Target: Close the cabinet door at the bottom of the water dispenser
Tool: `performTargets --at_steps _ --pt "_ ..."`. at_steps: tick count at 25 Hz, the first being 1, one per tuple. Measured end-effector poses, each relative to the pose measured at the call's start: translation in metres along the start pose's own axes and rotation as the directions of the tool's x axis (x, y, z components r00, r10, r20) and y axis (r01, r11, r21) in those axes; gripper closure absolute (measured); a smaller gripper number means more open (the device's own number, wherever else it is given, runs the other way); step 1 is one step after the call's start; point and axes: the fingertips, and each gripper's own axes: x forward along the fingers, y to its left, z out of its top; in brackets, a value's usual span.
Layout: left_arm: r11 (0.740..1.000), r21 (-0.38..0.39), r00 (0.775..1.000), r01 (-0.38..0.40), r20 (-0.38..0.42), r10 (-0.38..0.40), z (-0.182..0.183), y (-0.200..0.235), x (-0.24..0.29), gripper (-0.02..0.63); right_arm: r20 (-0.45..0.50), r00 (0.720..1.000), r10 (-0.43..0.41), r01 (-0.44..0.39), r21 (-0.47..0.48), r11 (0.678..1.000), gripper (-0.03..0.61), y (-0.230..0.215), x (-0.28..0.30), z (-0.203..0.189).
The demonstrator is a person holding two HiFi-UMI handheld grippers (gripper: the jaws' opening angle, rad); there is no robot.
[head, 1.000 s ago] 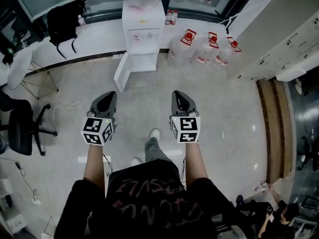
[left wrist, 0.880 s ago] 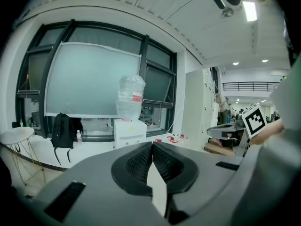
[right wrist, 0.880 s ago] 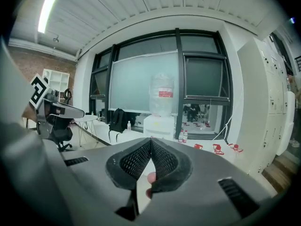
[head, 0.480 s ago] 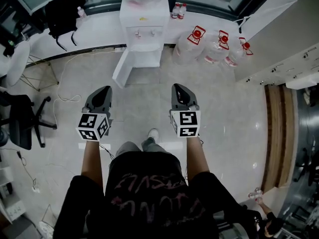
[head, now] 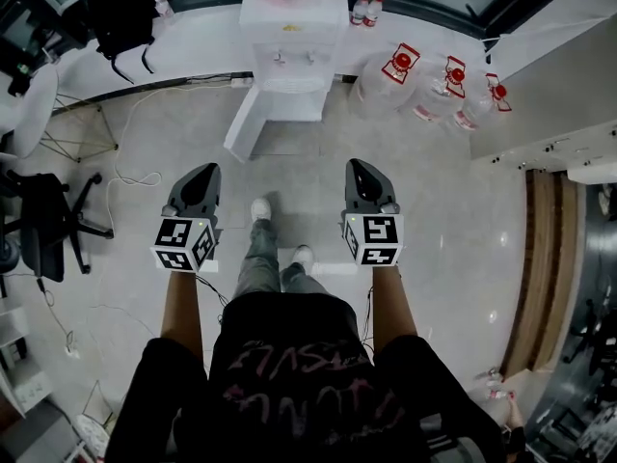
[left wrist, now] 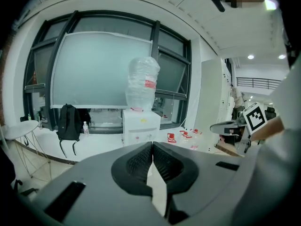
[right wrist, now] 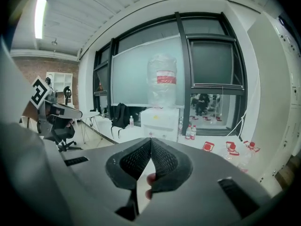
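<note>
The water dispenser (head: 289, 41) stands at the far centre against the window ledge. Its bottom cabinet door (head: 248, 123) hangs open, swung out toward the near left, so it needs a push back. The left gripper (head: 205, 172) and right gripper (head: 358, 166) are well apart from it, each with jaws pressed together on nothing, likely to serve as blunt pushers. There are one door, one inverted bottle (left wrist: 142, 84) on top, three spare water jugs (head: 448, 77) on the floor to the right, and two small bottles (head: 365, 10).
</note>
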Motion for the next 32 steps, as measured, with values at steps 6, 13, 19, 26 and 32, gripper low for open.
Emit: performTargets --at_steps 6,13,19,26,32 --pt "1.000 -0.009 1.000 -0.003 -0.009 0.003 -0.007 0.032 0.034 0.598 -0.016 1.000 0.008 -0.008 -0.011 1.000 0.566 0.000 0.047 -0.003" --pt "0.999 -0.045 0.999 -0.020 -0.034 0.018 -0.046 0.076 0.080 0.598 -0.035 0.999 0.024 -0.024 -0.022 0.999 0.565 0.006 0.110 -0.032" --pt "0.998 -0.061 0.997 -0.032 -0.065 0.028 -0.101 0.099 0.116 0.598 -0.065 0.997 0.034 -0.035 -0.021 0.999 0.565 0.007 0.155 -0.079" --pt "0.996 -0.078 0.997 -0.045 -0.064 0.040 -0.157 0.115 0.150 0.598 -0.078 0.996 0.049 -0.049 -0.001 0.999 0.565 0.007 0.198 -0.136" --pt "0.995 -0.079 0.996 -0.066 -0.072 0.060 -0.206 0.131 0.179 0.598 -0.098 0.993 0.067 -0.068 -0.008 0.998 0.566 0.006 0.233 -0.187"
